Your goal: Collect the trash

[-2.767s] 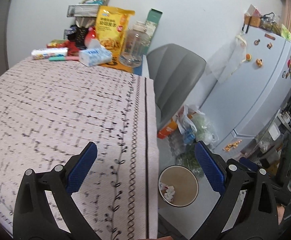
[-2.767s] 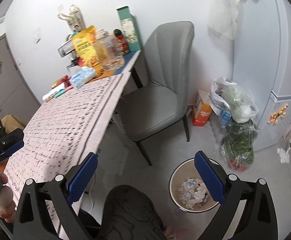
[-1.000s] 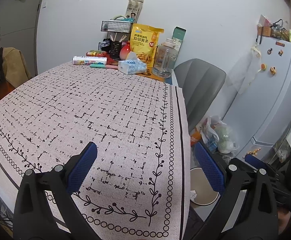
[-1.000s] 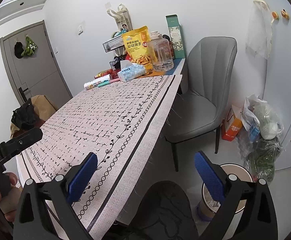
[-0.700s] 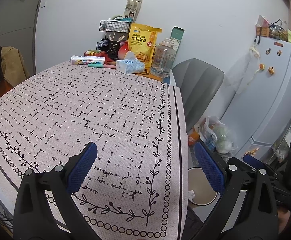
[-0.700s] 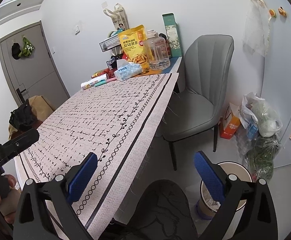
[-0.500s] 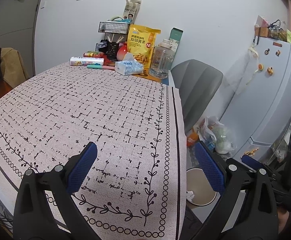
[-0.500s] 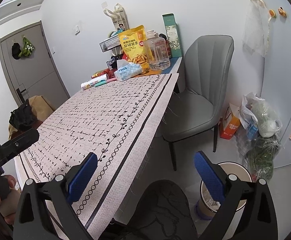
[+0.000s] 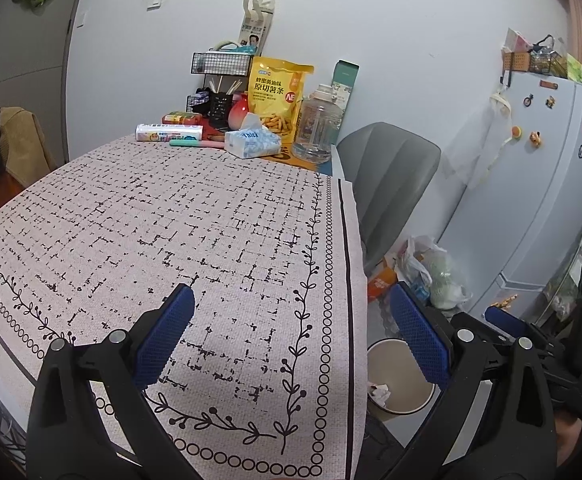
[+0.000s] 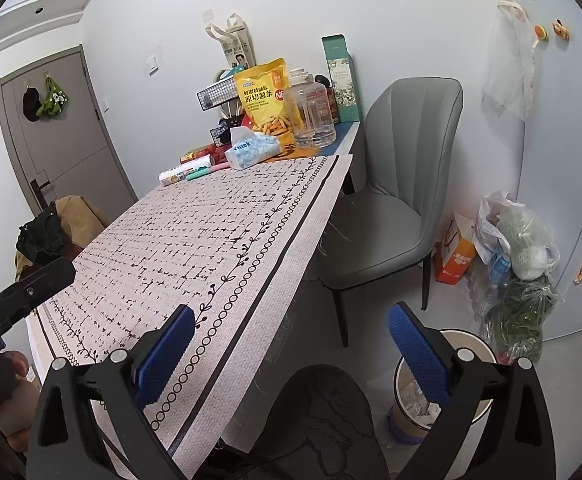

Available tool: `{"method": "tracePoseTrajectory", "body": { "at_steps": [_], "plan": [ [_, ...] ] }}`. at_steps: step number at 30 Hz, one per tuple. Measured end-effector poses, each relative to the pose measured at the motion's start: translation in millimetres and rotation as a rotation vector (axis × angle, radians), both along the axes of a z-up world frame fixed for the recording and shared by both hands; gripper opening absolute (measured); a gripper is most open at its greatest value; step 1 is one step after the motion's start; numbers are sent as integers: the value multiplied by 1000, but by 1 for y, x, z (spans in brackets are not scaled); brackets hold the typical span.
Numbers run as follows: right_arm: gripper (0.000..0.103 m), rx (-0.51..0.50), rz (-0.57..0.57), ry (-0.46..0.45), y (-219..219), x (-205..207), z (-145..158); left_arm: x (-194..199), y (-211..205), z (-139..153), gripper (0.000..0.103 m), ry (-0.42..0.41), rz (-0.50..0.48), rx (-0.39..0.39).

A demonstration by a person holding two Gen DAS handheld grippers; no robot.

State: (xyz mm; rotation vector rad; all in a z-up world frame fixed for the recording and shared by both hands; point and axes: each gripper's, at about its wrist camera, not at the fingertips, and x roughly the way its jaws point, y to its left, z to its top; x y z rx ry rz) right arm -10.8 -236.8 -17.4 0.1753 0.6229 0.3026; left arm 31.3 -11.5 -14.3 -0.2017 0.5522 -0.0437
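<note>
Left wrist view first: the left tongs [image 9: 289,338] are held wide apart with nothing between them, hovering over the near corner of the counter [image 9: 171,216]. Compared with a few seconds back, when this camera was tipped down toward the floor by the bin, the view has been lifted and leveled, so the whole patterned cloth is now seen. No loose scrap can be spotted on it. Only the usual stuff is parked at the far end: a tissue pack [image 9: 253,143], a yellow snack bag [image 9: 277,98] and a clear jar [image 9: 318,128]. The trash bin [image 9: 401,376] is seen on the floor just past the counter edge, with a bit of crumpled paper [image 9: 379,392] inside.

Right wrist view: the right tongs [image 10: 289,340] are also spread open and empty, held off the counter's side above a dark knee [image 10: 323,420]. The same bin [image 10: 443,392] is partly hidden behind the right finger, and white crumpled paper [image 10: 415,396] can be made out in it. A grey chair [image 10: 395,200] and some plastic bags [image 10: 519,240] are seen nearby. This view has barely shifted in the last second.

So the trash seems to be in the bin already, and the job looks basically done, unless something small is being missed on that busy cloth.
</note>
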Motion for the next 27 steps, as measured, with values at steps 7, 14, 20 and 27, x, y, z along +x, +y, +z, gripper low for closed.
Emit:
{"method": "tracePoseTrajectory", "body": {
  "at_steps": [7,14,20,27],
  "plan": [
    [95,-5,11,7,3,-1,-3,-1,2,1,97,0,5,-2],
    [95,-7,11,3,3,-2,-2,-5,-3,2,97,-23,0,21],
    [95,-10,13,12,4,-1,-4,1,0,-2,97,-1,-3,6],
    [95,-19,18,15,5,0,-5,-1,7,-2,97,-6,-5,-4]
  ]
}}
